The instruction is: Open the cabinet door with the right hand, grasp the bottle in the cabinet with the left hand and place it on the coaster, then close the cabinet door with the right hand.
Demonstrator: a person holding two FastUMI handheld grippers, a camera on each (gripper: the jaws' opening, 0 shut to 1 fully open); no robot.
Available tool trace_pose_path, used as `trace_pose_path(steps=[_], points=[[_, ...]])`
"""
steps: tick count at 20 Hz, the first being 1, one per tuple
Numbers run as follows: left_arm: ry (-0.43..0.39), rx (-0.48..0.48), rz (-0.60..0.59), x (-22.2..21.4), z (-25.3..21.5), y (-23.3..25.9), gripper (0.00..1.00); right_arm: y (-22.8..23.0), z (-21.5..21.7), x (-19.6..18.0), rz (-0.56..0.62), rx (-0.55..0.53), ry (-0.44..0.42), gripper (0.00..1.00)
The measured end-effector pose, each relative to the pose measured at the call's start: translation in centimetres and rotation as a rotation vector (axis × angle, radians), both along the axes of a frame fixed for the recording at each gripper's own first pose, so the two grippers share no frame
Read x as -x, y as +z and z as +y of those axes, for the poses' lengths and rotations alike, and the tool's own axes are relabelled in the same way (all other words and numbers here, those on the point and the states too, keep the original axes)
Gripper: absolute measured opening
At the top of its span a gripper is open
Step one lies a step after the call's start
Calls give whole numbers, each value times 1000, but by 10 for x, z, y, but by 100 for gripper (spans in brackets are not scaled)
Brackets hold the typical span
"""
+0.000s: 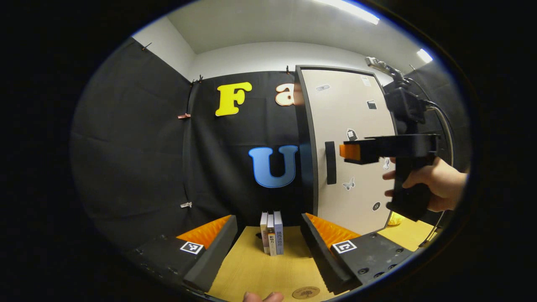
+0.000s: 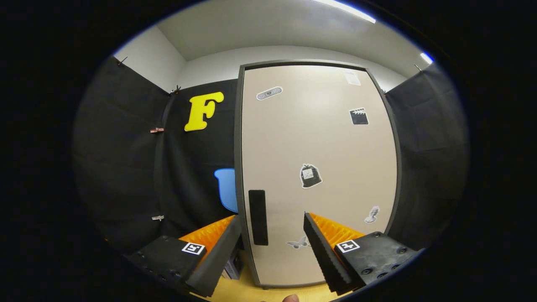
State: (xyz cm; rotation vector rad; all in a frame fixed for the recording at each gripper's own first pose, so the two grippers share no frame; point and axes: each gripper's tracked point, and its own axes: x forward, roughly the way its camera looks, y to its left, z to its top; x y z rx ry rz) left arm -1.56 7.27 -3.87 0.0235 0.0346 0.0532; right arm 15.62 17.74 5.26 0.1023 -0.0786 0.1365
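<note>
You are bringing the right gripper (image 2: 270, 251) up to the closed cabinet door (image 2: 319, 167), its jaws standing wide apart and holding nothing, the dark handle (image 2: 258, 217) showing between them but not yet gripped. Closing too early or off to one side could be slipping you off the handle. Your left gripper (image 1: 268, 251) is waiting, jaws wide and empty, over the worktop (image 1: 256, 272) near the coaster (image 1: 306, 292). The bottle is presumably hiding behind the door. The books (image 1: 272, 233) could be getting knocked over.
</note>
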Motion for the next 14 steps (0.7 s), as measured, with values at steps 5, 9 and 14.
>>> trace_pose_path(steps=[5, 9, 14], points=[[31, 3, 12, 6, 14, -7, 95, -13, 19, -46, 36, -9, -23, 97], [55, 7, 25, 12, 29, -16, 95, -31, 36, -69, 75, 12, -18, 97], [90, 14, 31, 15, 49, -19, 96, -50, 36, -92, 107, 51, -65, 63]])
